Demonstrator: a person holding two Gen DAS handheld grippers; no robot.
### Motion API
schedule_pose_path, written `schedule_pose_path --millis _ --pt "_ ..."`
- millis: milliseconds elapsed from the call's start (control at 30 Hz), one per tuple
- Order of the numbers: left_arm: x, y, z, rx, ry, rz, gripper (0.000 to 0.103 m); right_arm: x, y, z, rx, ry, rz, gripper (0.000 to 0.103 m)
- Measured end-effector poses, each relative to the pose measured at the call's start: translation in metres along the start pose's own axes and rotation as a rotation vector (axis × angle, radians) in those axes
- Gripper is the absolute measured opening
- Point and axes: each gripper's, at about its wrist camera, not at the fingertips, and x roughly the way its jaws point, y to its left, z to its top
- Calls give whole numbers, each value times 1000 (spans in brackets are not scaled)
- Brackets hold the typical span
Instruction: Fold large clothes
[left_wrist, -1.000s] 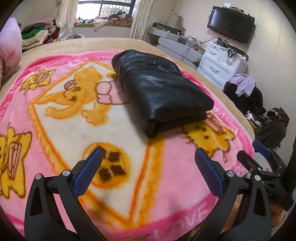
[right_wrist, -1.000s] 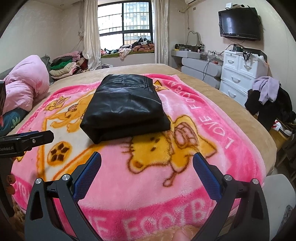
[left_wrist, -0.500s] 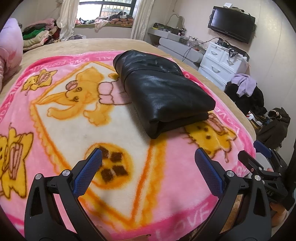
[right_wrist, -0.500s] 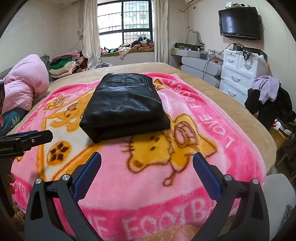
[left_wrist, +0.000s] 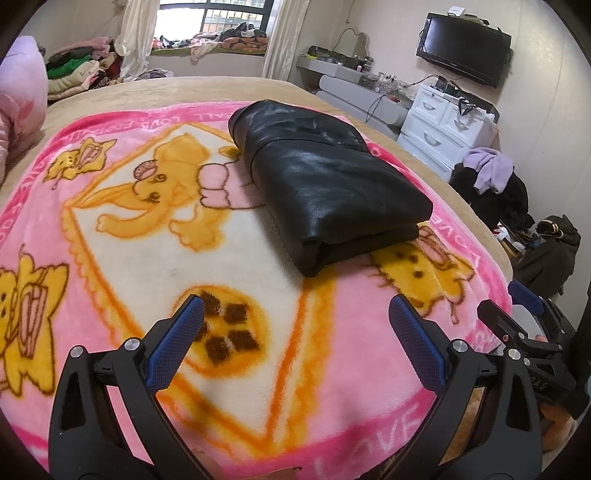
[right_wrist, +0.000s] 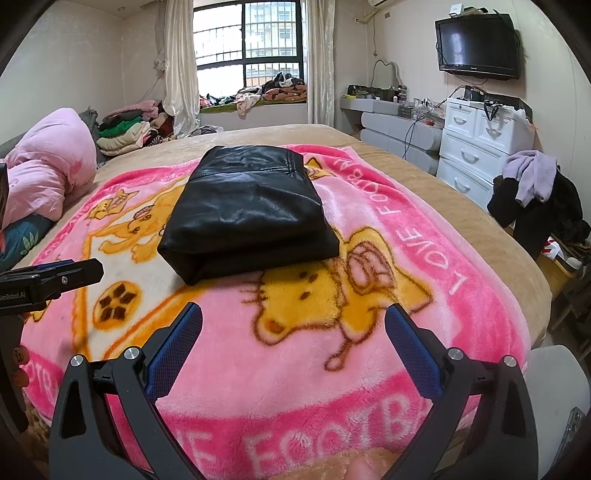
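A black leather garment (left_wrist: 325, 184) (right_wrist: 247, 214) lies folded into a thick rectangle on the pink cartoon blanket (left_wrist: 147, 240) (right_wrist: 369, 332) that covers the bed. My left gripper (left_wrist: 295, 314) hangs open over the blanket's near part, well short of the garment, with nothing between its blue pads. My right gripper (right_wrist: 293, 325) is open too, near the bed's front edge and short of the garment's folded end. Each gripper shows at the edge of the other's view: the right gripper (left_wrist: 524, 325) at the far right, the left gripper (right_wrist: 55, 277) at the far left.
A pink duvet (right_wrist: 48, 166) sits at the bed's left. Piles of clothes (right_wrist: 129, 129) lie by the window. White drawers (right_wrist: 480, 144) and a chair draped in dark and lilac clothes (right_wrist: 535, 192) stand right of the bed, under a wall TV (right_wrist: 476, 44).
Both grippers have shifted only slightly; the garment sits a little farther right and higher in the left wrist view. Both stay open and the garment has not moved.
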Motion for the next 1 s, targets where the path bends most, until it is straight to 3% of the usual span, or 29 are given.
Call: schedule_pose_path --millis 467,633,833,1000 --pt "4 1 -3 10 15 25 94 1 -4 -1 13 2 -15 98" --pt "6 9 -6 -13 40 6 94 -7 -13 1 46 -22 -72 98" --pt "8 31 0 -56 50 30 94 -24 -83 0 176 -50 -266 98" --pt "11 95 15 -154 88 129 94 -21 -203 -26 356 34 -510 98"
